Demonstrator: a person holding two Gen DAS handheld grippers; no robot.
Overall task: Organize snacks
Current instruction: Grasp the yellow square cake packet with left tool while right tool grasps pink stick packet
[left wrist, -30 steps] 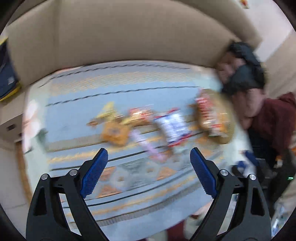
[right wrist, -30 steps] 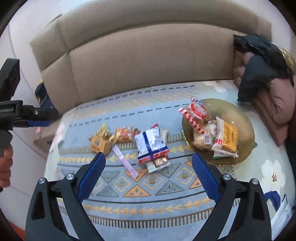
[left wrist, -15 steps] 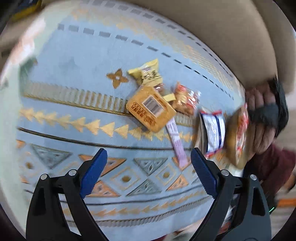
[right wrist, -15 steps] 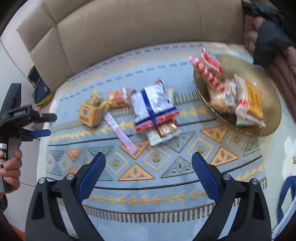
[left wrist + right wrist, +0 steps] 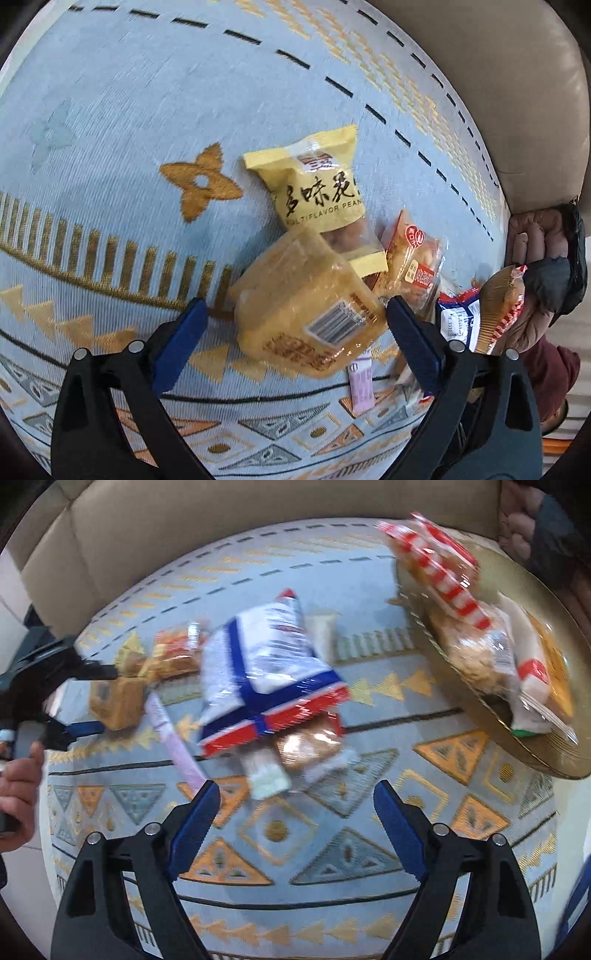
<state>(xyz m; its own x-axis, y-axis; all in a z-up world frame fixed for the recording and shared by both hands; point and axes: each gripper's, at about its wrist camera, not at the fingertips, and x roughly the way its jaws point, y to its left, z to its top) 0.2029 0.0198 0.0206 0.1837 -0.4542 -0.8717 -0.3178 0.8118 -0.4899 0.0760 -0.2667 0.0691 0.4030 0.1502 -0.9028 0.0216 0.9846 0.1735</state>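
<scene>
My left gripper (image 5: 295, 317) is open, its jaws on either side of an orange packet with a barcode (image 5: 306, 306) on the blue patterned rug (image 5: 129, 110). A yellow peanut packet (image 5: 317, 184) lies just beyond it, an orange-red packet (image 5: 413, 266) to its right. In the right wrist view the left gripper (image 5: 74, 698) shows at far left by that orange packet (image 5: 118, 701). My right gripper (image 5: 297, 801) is open and empty, just short of a small white packet (image 5: 267, 773) and a brown one (image 5: 306, 746) under a blue-white-red bag (image 5: 266, 672).
A gold plate (image 5: 524, 590) with several snacks stands at the right of the rug. A pink stick packet (image 5: 177, 738) lies between the two piles. A beige sofa (image 5: 221, 520) runs along the far edge, with dark clothing (image 5: 546, 266) at its right end.
Both grippers have moved down and forward toward the snacks. The left one now straddles the orange packet; the right one has closed in on the blue-white-red bag's pile.
</scene>
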